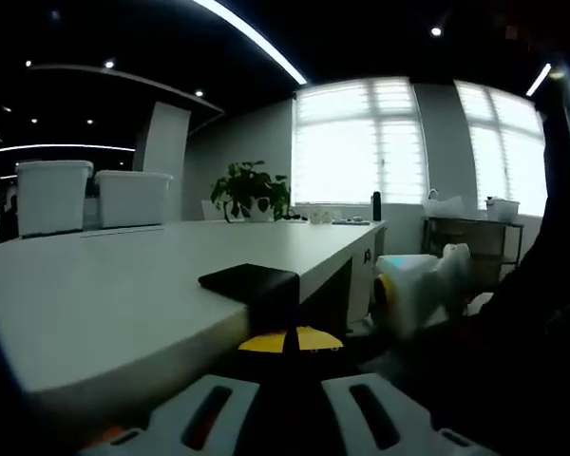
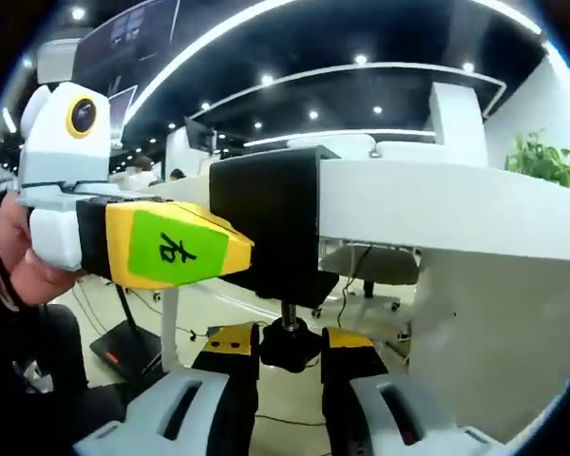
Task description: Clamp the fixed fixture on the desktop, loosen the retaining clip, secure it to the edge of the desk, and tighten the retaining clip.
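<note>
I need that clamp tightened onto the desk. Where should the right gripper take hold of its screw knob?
Grip the round black knob at the bottom of the screw, coming from below with one jaw on each side. It hangs under the black clamp on the desk edge, between the right gripper jaws.

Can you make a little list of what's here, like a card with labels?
place: office with white desk
clamp: black fixture fitted over the desk edge
screw knob: black knob under the fixture
left gripper: yellow tips against the fixture's side
right gripper: fingers on either side of the knob
extras: plant, two white bins
</note>
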Action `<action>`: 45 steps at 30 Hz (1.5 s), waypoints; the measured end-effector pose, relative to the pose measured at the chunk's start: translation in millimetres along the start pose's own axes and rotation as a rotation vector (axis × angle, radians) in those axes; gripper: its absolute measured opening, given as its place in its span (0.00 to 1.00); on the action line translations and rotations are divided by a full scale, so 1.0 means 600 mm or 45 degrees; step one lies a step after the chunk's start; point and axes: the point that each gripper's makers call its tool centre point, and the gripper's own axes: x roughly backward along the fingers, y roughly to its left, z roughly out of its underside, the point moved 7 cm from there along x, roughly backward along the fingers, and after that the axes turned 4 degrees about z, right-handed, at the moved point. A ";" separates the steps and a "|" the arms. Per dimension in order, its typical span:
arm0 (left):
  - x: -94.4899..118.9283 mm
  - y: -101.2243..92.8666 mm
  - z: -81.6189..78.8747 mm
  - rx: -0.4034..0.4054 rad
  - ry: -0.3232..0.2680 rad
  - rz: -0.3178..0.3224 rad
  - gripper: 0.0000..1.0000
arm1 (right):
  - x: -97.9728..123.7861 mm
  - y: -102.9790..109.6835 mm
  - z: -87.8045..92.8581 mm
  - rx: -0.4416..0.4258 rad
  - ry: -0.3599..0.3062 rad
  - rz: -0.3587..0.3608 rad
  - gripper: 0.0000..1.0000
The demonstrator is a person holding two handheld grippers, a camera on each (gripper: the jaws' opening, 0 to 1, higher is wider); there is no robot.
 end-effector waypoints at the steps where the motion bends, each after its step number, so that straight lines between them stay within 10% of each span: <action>1: 0.000 -0.001 0.000 0.001 0.001 0.002 0.03 | -0.001 0.001 0.000 0.000 0.002 -0.052 0.23; 15: -0.006 -0.001 0.005 0.025 0.003 0.024 0.03 | -0.006 -0.026 -0.002 0.074 -0.015 -0.445 0.23; 27: -0.006 -0.002 0.007 0.024 0.002 0.020 0.03 | -0.018 -0.023 0.000 0.106 -0.016 -0.481 0.24; 36: -0.002 0.000 0.001 0.017 0.001 0.024 0.03 | 0.001 -0.025 0.002 0.140 0.028 -0.211 0.36; 45: 0.008 0.000 0.001 0.022 -0.028 -0.017 0.03 | 0.013 0.032 0.012 -0.224 0.080 0.277 0.53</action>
